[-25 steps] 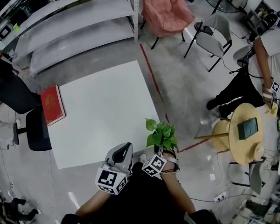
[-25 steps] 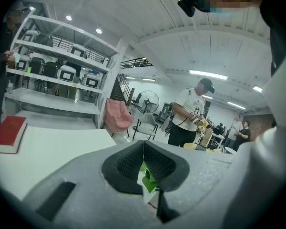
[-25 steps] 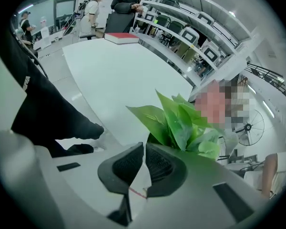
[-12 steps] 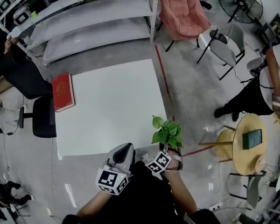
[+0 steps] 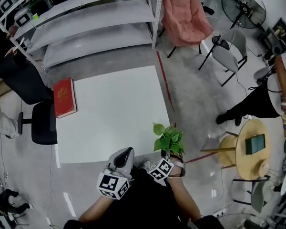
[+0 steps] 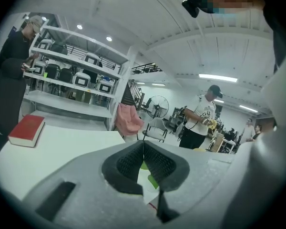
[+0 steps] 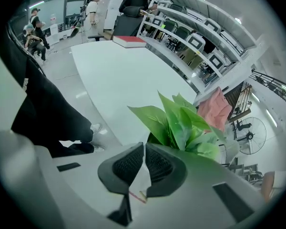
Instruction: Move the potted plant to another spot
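The potted plant [image 5: 168,138] has broad green leaves and a dark pot, and it hangs just off the near right corner of the white table [image 5: 109,113]. My right gripper [image 5: 170,157] is shut on the pot's rim. In the right gripper view the leaves [image 7: 181,120] rise just past the closed jaws of the right gripper [image 7: 144,149]. My left gripper [image 5: 124,157] is held beside it at the table's near edge, shut with nothing in it. In the left gripper view the left gripper [image 6: 143,146] points over the table [image 6: 47,151].
A red book [image 5: 64,97] lies on the table's far left edge. A black office chair [image 5: 40,123] stands to the left, grey shelves [image 5: 86,27] behind. A pink chair [image 5: 183,15], a grey chair [image 5: 226,51], a round wooden table [image 5: 255,147] and a person [image 5: 262,99] are to the right.
The head view has swung a little, so the table sits further right in the picture. The plant stays in the right gripper by the table's near right corner. The left gripper has kept its place.
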Action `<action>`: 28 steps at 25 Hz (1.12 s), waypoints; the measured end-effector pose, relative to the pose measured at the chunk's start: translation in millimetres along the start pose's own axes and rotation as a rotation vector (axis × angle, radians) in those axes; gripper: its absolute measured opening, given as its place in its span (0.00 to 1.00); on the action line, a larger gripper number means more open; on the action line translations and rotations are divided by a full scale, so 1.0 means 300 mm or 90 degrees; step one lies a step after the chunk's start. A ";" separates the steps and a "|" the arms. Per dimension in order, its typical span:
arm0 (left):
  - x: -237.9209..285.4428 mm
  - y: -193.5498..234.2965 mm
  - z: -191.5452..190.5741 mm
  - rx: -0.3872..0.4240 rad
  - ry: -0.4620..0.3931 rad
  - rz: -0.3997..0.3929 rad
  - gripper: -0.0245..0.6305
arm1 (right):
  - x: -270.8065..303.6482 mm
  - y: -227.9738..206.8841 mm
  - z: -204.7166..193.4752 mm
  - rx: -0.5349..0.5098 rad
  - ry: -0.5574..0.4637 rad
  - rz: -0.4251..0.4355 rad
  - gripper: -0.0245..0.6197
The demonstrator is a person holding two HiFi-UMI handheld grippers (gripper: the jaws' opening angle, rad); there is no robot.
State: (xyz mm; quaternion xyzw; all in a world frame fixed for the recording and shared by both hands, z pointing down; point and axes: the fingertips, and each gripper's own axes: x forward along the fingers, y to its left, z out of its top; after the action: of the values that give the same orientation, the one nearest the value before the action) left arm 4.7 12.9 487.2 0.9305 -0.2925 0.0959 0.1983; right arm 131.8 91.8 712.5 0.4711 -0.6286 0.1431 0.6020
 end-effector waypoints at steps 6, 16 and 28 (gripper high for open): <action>0.032 0.067 0.036 0.005 -0.008 -0.035 0.06 | -0.005 -0.006 0.067 0.009 0.006 -0.007 0.06; -0.015 0.242 0.096 -0.008 -0.011 -0.061 0.06 | -0.045 0.015 0.251 0.008 0.012 -0.026 0.06; -0.094 0.447 0.088 -0.039 -0.026 -0.027 0.06 | -0.080 -0.016 0.511 -0.026 -0.023 -0.028 0.06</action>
State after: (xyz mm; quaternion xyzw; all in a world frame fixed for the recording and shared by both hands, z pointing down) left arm -94.7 -84.7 497.0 0.9318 -0.2791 0.0637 0.2232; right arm 36.1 -15.2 653.4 0.4750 -0.6320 0.1087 0.6027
